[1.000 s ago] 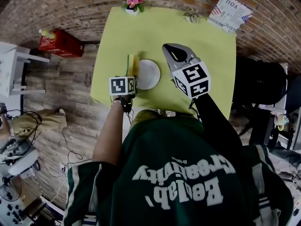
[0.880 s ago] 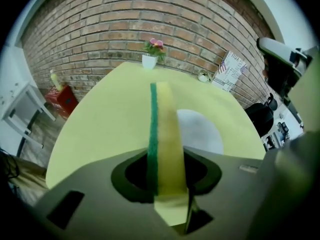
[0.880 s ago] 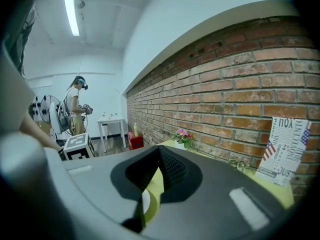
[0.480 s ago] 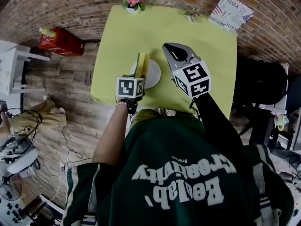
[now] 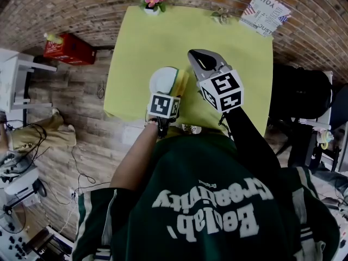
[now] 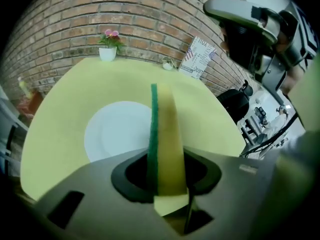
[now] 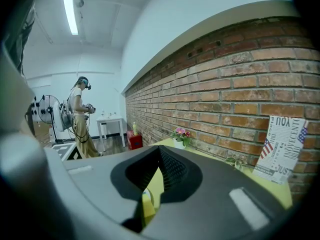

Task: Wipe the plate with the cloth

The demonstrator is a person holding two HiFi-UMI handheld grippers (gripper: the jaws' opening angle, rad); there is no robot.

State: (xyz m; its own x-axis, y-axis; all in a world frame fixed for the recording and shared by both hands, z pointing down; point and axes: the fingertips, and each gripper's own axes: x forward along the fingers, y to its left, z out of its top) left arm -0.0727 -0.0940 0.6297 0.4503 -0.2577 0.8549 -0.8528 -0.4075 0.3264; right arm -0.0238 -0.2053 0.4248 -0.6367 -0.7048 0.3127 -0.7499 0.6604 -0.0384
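A white plate (image 5: 161,80) lies near the front edge of the yellow-green table (image 5: 217,37). My left gripper (image 5: 175,90) is shut on the cloth (image 5: 180,81), a yellow sponge-like pad with a green side, held upright on edge over the plate's right rim. In the left gripper view the cloth (image 6: 165,134) rises from the left gripper (image 6: 167,181), with the plate (image 6: 115,134) behind it to the left. My right gripper (image 5: 197,56) hangs raised to the right of the plate, jaws together and empty. The right gripper (image 7: 159,159) points at the brick wall.
A flower pot (image 5: 153,3), a small plant (image 5: 221,17) and a printed card (image 5: 266,14) stand along the table's far edge. On the floor sit a red crate (image 5: 69,49) to the left and a black chair (image 5: 302,94) to the right. A person (image 7: 80,116) stands far off.
My left gripper has carried the cloth to the right, from the plate's left rim across to its right rim. The right gripper has stayed where it was.
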